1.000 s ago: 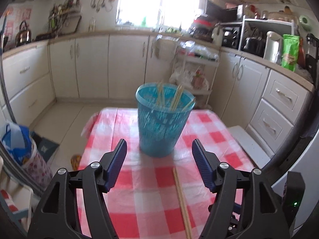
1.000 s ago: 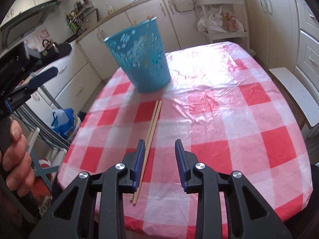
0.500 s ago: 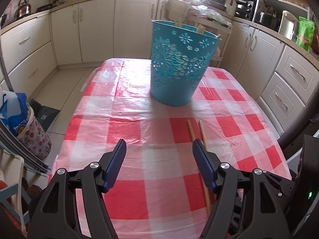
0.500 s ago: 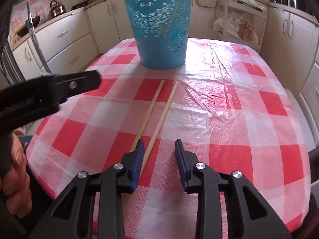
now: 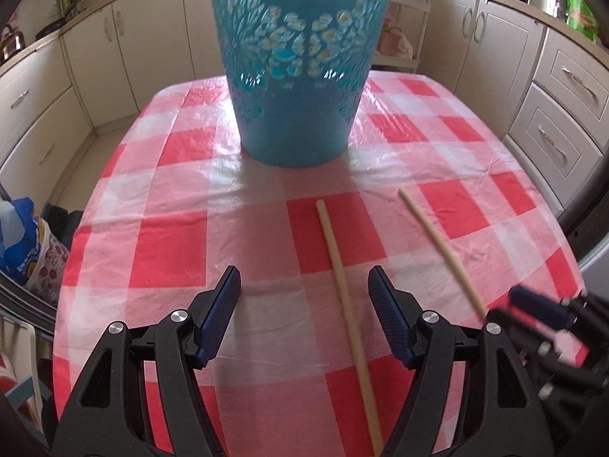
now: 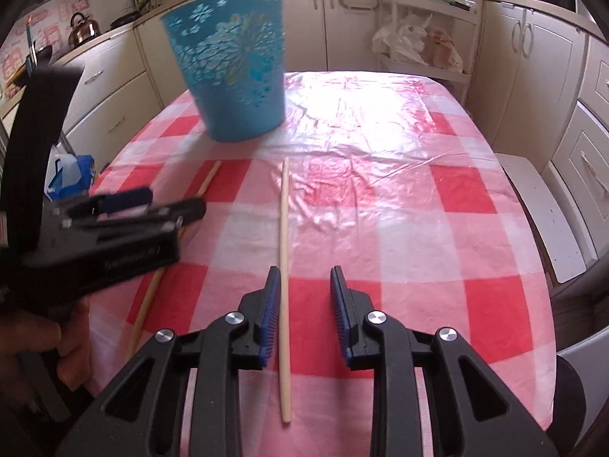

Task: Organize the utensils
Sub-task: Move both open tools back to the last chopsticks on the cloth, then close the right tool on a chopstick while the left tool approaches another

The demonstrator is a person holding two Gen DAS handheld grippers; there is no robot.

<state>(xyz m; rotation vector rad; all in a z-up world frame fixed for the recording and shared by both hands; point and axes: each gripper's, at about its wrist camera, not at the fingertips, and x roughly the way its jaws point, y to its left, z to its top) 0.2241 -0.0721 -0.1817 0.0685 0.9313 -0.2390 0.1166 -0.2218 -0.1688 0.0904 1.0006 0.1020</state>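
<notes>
A blue perforated basket stands on the red-and-white checked table; it also shows in the right wrist view. Two wooden chopsticks lie in front of it. My left gripper is open, and the left chopstick runs between its jaws, near the right one. My right gripper is open, and the right chopstick lies between its jaws, close to the left one. That chopstick and the right gripper show at the right of the left wrist view. The left gripper shows blurred over the left chopstick in the right wrist view.
Cream kitchen cabinets surround the table. A wire rack with plastic bags stands behind it. A white stool is at the table's right edge. A blue bag sits on the floor at the left.
Both grippers have dropped lower and moved forward along the table. The right gripper has opened wider around the right chopstick, and the two chopsticks lie farther apart.
</notes>
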